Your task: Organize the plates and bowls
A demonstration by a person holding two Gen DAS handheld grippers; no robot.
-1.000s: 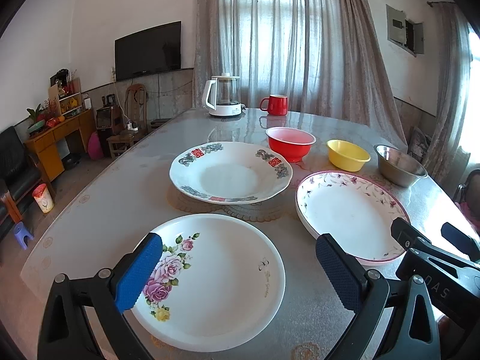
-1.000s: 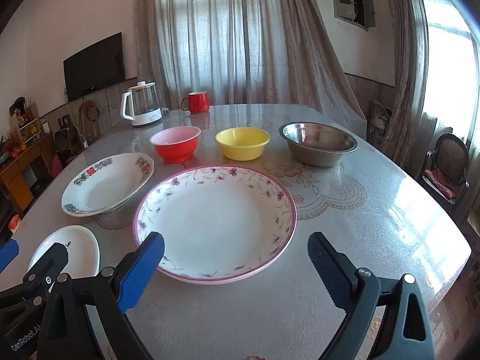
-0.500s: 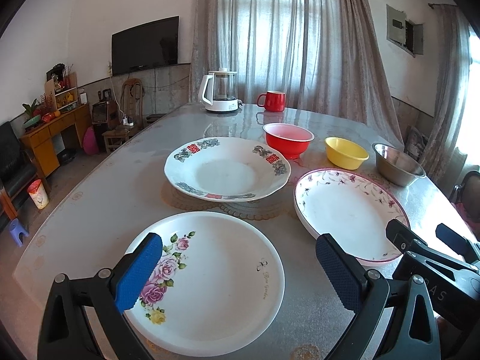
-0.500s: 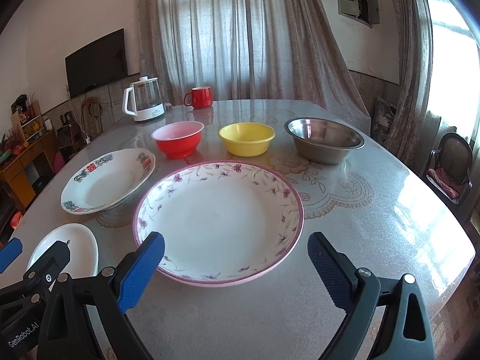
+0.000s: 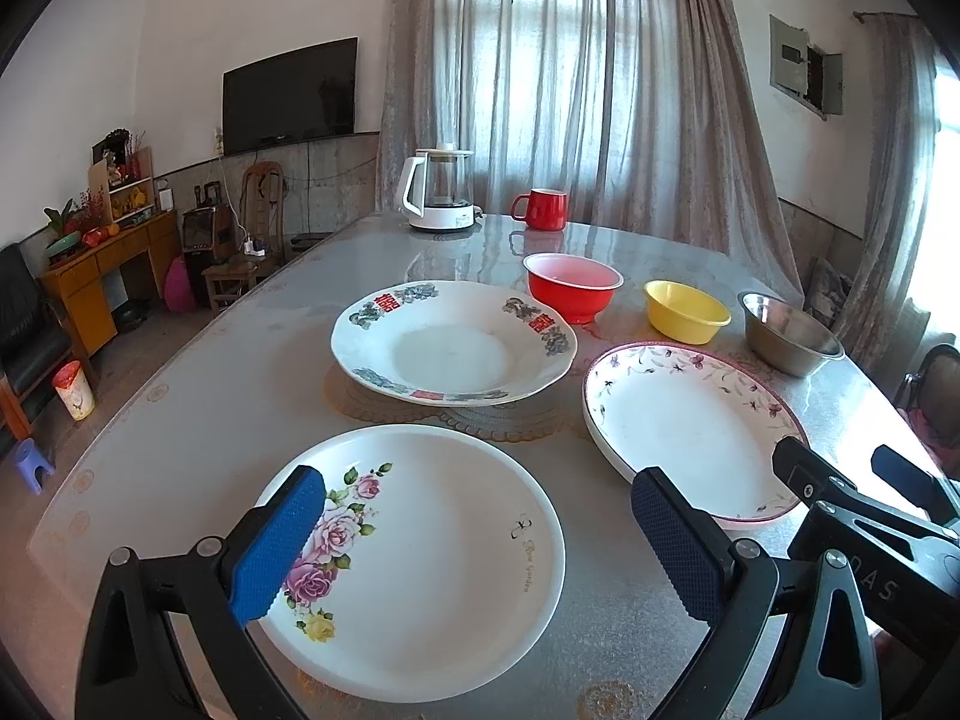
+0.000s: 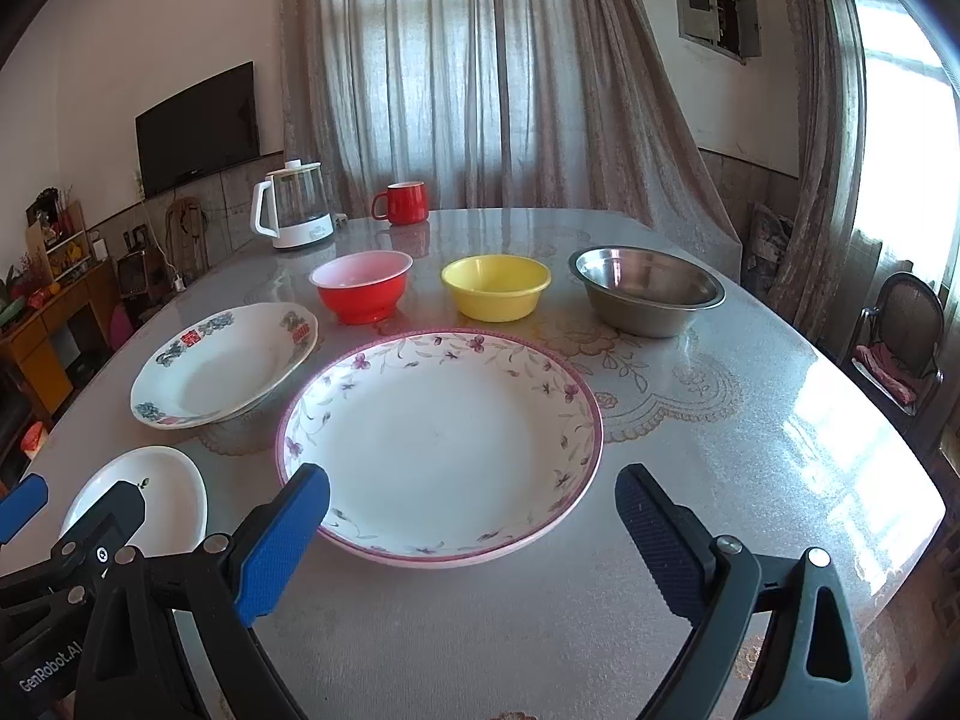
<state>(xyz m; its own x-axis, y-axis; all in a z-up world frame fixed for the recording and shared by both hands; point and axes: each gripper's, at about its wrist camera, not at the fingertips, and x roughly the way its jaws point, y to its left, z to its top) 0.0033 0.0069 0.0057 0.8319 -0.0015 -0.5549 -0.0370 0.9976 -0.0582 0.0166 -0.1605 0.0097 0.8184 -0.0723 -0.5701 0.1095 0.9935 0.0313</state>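
Observation:
Three plates lie on the table: a rose-print plate (image 5: 420, 558) nearest me, a deep plate with red characters (image 5: 453, 351) behind it, and a pink-rimmed floral plate (image 6: 441, 441) to the right. Behind them stand a red bowl (image 6: 362, 285), a yellow bowl (image 6: 496, 286) and a steel bowl (image 6: 648, 289) in a row. My left gripper (image 5: 480, 540) hangs open over the rose-print plate, holding nothing. My right gripper (image 6: 471, 534) is open at the near rim of the pink-rimmed plate, also holding nothing.
A glass kettle (image 5: 438, 189) and a red mug (image 5: 543, 209) stand at the table's far end. The glass-topped table (image 6: 750, 468) has bare surface on its right side. A chair (image 6: 900, 336) is beyond the right edge; a wooden cabinet (image 5: 102, 276) stands left.
Both grippers have eased forward and slightly up toward the plates; the view of the table has shifted a little. Nothing on the table has moved, and both stay open.

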